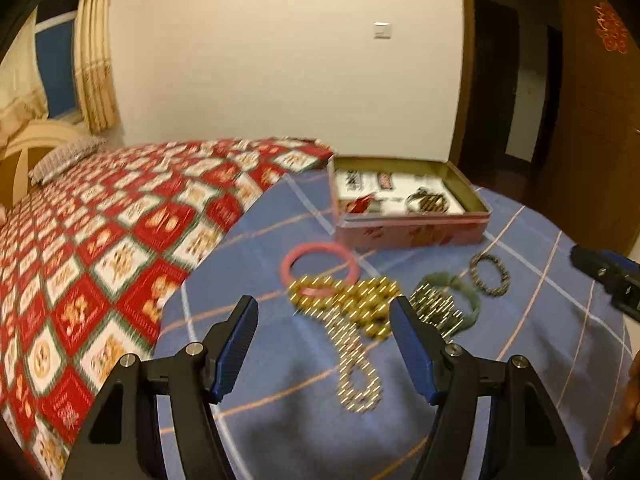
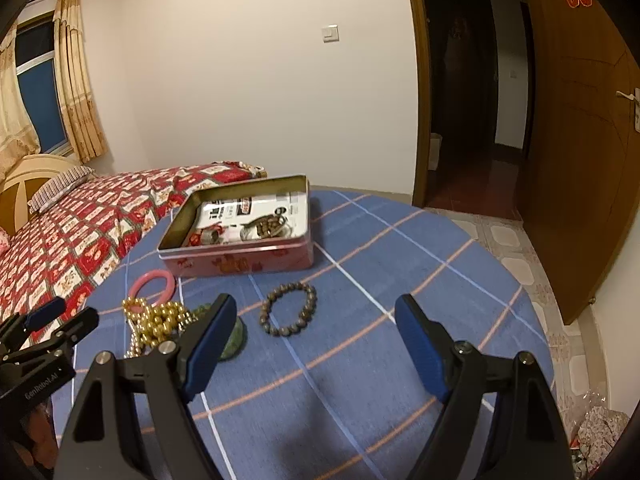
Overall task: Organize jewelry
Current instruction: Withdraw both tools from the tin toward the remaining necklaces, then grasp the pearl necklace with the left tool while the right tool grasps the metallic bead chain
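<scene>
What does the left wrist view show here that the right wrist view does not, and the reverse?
Only the left wrist view shows the whole loop of the gold bead necklace trailing toward the camera, and the green bracelet mostly unhidden. Only the right wrist view shows the tiled floor and the door handle. Both show the open pink tin, the pink bangle, the brown bead bracelet on the blue checked cloth, the red patterned bed, and an open gripper: left gripper, right gripper.
</scene>
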Motion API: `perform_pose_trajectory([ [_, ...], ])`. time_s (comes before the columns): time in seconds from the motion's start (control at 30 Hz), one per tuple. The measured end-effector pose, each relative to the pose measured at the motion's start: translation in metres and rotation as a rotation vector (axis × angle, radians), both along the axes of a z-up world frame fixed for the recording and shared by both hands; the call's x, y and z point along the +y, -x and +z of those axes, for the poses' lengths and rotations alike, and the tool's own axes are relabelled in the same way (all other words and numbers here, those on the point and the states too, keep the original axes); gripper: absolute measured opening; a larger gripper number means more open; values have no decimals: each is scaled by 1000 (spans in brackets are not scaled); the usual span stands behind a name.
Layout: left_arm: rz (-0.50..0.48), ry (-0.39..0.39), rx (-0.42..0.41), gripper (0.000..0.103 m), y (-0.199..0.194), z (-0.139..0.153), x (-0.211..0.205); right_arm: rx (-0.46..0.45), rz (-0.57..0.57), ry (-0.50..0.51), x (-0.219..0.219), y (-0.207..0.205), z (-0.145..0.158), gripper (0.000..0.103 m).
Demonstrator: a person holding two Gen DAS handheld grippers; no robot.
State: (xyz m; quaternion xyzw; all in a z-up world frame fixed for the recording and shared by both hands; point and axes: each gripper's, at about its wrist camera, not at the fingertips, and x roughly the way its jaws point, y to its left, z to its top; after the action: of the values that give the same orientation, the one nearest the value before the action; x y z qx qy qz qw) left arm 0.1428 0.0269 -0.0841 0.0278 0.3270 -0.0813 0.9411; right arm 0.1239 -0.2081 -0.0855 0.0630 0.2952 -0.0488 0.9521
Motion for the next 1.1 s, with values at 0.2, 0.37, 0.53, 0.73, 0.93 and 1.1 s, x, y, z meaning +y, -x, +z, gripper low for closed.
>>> perform_pose_trajectory([
  [0.2, 15, 10, 34, 68, 2, -12, 13, 30, 12, -14, 1, 5, -10, 84],
  [0.37, -18, 13, 61, 68, 6, -20, 14, 37, 21, -15, 2, 6, -12, 84],
  [0.53, -33, 53, 121, 68, -1, -29, 15, 43, 44, -19, 6, 2, -15, 82],
  [0.73, -45, 77, 173, 68, -15, -35, 3, 71, 56, -35, 5, -5, -24, 82],
  [0.93, -23, 31, 254, 68, -36, -47, -14, 89, 67, -45, 5, -11, -29, 82],
  [1.1, -14, -34, 270, 43, -39, -53, -17, 94, 73, -52, 5, -14, -30, 82],
])
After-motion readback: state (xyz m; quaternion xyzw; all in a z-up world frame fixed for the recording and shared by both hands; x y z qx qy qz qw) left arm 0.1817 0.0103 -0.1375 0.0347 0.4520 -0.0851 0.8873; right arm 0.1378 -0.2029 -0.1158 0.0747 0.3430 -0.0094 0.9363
